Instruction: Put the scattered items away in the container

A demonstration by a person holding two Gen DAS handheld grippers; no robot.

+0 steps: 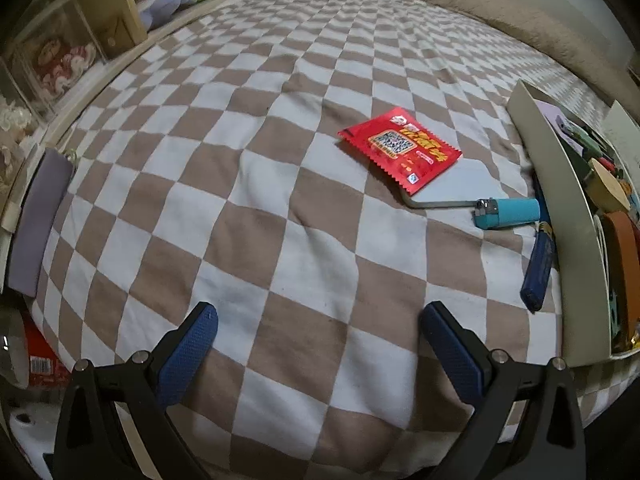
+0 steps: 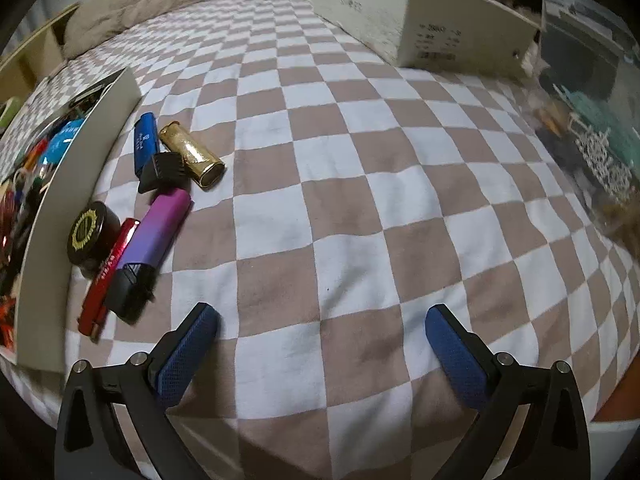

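In the left wrist view a red snack packet lies on the checkered bedspread, with a teal lighter and a dark blue lighter beside the beige container's wall at the right. My left gripper is open and empty, well short of them. In the right wrist view the container is at the left. Beside it lie a blue lighter, a gold lighter, a purple device, a red pen and a black round tin. My right gripper is open and empty.
A white cardboard box stands at the far end of the bed. A beige blanket lies along the far edge. Shelves with clutter line the left side. A clear bag of items sits at the right.
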